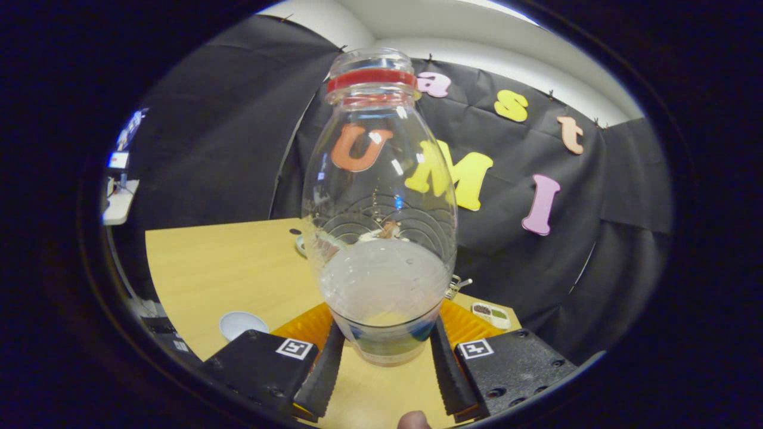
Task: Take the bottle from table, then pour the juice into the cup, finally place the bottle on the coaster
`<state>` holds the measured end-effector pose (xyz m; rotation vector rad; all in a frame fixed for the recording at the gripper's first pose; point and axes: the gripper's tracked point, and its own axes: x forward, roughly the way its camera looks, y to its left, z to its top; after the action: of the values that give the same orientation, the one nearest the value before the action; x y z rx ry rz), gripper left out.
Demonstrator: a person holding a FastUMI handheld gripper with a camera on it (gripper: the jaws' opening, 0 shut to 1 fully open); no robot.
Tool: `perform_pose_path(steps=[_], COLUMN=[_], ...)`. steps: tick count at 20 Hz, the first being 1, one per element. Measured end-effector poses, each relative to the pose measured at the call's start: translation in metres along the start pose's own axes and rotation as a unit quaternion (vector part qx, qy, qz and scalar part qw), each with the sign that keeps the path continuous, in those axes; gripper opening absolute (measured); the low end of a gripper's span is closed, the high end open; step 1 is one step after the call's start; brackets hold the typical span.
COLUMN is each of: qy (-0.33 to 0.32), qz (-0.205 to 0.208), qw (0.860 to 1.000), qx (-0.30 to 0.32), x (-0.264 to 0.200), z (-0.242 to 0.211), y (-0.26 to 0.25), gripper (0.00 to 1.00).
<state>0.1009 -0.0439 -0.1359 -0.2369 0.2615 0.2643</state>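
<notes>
A clear plastic bottle (381,196) with a red ring around its open neck stands upright between my fingers. Cloudy pale juice fills its lower third. My gripper (387,342) is shut on the bottle's base, the black pads (326,369) pressing it from both sides. A small white round disc (241,323) lies on the wooden table (226,268) just left of the left finger. Behind the bottle, a pale green round rim (303,244) peeks out on the table; the bottle hides most of it. Whether the bottle's base touches the table I cannot tell.
A small dish with dark contents (491,313) sits near the table's right edge, beyond the right finger, and a metal clip (456,286) shows just beside the bottle. A person's fingertip (413,420) shows below the fingers. The black cloth wall stands close behind the table.
</notes>
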Motion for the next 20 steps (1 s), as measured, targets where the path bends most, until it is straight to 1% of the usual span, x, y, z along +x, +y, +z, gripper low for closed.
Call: perform_pose_path(steps=[1,4,6,9,17,20], qy=[-0.008,-0.023,-0.023,-0.007,0.045,0.068], qz=[0.0,-0.003,-0.001,0.0,0.025,0.033], qw=[1.0,0.998,0.996,0.995,0.992,0.989], qx=[0.021,0.057,0.083,0.104,0.115,0.127], x=[0.006,0.027,0.046,0.079,0.152,0.175], z=[0.004,0.008,0.005,-0.004,-0.055,-0.078], y=[-0.004,-0.014,-0.017,-0.019,0.012,0.026], gripper=[0.74,0.74,0.74,0.74,0.76,0.77])
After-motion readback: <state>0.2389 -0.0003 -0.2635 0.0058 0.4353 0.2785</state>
